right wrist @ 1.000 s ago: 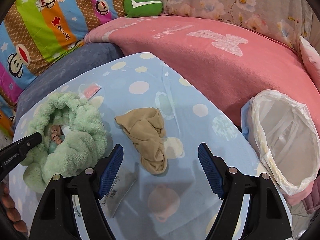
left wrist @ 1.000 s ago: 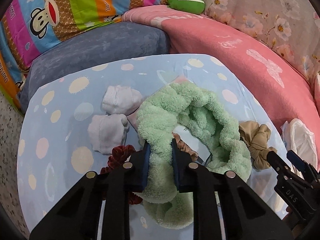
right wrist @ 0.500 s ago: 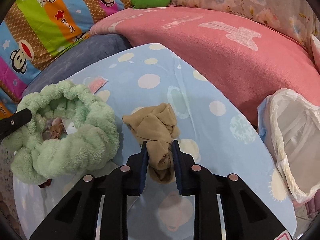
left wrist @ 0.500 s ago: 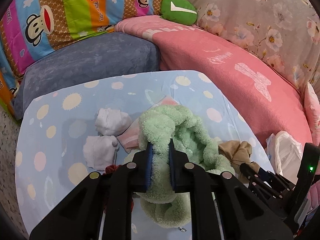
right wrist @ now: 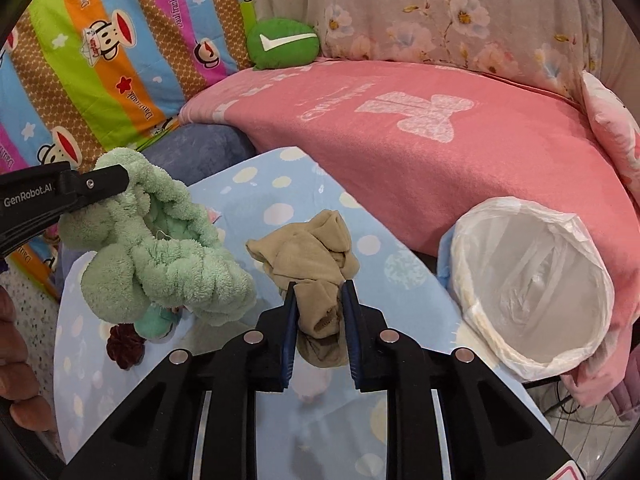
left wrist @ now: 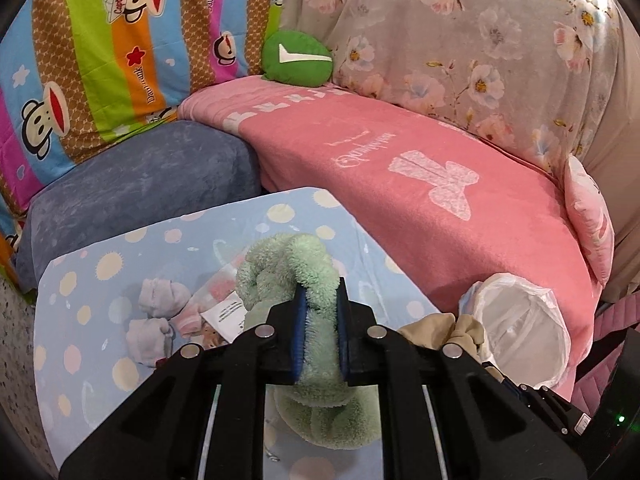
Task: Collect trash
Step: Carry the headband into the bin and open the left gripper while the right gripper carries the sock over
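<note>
Both bundles now hang lifted off the desk (right wrist: 256,432): left gripper (left wrist: 320,334) fingers clamp the green towel (left wrist: 316,344), right gripper (right wrist: 319,320) fingers pinch the tan cloth (right wrist: 316,264), beside the open bag (right wrist: 532,280).

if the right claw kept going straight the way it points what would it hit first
Likely the pale blue spotted tablecloth just past the tan crumpled cloth it grips; farther on lies the pink blanket. Depth is unclear.
</note>
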`<act>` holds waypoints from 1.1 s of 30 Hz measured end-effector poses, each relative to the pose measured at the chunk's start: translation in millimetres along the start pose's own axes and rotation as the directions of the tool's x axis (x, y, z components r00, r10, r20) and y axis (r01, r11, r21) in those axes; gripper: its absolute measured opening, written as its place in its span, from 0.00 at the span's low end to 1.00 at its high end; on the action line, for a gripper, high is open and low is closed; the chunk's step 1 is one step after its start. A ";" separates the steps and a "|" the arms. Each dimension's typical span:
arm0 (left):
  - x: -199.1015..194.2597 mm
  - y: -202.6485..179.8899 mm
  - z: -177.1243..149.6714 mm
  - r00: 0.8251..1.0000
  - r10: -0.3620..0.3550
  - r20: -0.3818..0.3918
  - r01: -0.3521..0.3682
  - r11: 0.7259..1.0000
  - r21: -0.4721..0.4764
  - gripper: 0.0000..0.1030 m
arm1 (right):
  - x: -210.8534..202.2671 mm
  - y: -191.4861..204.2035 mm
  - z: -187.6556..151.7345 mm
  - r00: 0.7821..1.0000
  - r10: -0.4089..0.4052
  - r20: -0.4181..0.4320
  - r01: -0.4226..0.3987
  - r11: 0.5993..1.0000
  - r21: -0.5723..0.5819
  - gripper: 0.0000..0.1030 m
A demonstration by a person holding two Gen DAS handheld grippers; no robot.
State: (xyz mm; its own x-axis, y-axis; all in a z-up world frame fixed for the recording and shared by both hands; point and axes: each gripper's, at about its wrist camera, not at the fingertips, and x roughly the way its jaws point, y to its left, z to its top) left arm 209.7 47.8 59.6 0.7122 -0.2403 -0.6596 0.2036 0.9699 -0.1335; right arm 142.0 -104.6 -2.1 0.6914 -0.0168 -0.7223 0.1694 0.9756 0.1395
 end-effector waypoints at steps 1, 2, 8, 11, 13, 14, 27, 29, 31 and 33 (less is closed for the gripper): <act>-2.8 -9.4 2.1 1.000 -0.015 0.003 0.015 1.000 0.007 0.12 | -5.9 -6.8 2.0 1.000 -0.005 0.009 0.004 1.000 0.009 0.19; -5.0 -16.3 3.3 1.000 -0.027 0.005 0.027 1.000 0.013 0.12 | -12.3 -13.8 3.8 1.000 -0.009 0.021 0.009 1.000 0.018 0.19; -15.6 -74.2 10.8 0.996 -0.092 0.020 0.090 0.993 0.070 0.12 | -44.9 -59.0 10.3 0.996 -0.046 0.077 0.041 0.997 0.068 0.19; -16.2 -103.3 12.5 0.992 -0.128 0.020 0.125 0.987 0.099 0.12 | -58.2 -83.9 9.2 0.993 -0.075 0.096 0.066 0.993 0.096 0.19; -14.7 -122.5 12.7 0.988 -0.155 0.013 0.152 0.981 0.117 0.12 | -65.6 -102.7 7.7 0.990 -0.099 0.103 0.087 0.989 0.121 0.19; -13.7 -134.0 12.3 0.986 -0.169 0.009 0.166 0.978 0.129 0.12 | -67.7 -110.1 6.8 0.989 -0.109 0.105 0.094 0.987 0.132 0.19; 8.2 -248.5 2.6 0.955 -0.291 -0.050 0.295 0.925 0.240 0.12 | -83.7 -214.0 -15.3 0.969 -0.233 0.082 0.203 0.941 0.271 0.19; 14.9 -260.3 -0.1 0.948 -0.311 -0.071 0.319 0.916 0.243 0.13 | -82.6 -223.7 -18.0 0.967 -0.244 0.074 0.214 0.935 0.283 0.19; 19.9 -267.3 -1.5 0.938 -0.338 -0.071 0.345 0.908 0.238 0.22 | -81.6 -232.0 -20.8 0.965 -0.253 0.067 0.223 0.929 0.294 0.19; 23.8 -270.7 -2.8 0.951 -0.305 -0.049 0.308 0.920 0.242 0.45 | -79.3 -237.6 -22.9 0.964 -0.258 0.059 0.229 0.925 0.302 0.19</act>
State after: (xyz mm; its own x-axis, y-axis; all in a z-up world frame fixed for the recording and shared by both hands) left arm 169.7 -220.4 77.9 0.5820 -0.5226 -0.6231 0.5692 0.8090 -0.1469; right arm 30.8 -330.1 6.4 0.6649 -0.2806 -0.6922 0.5272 0.8329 0.1687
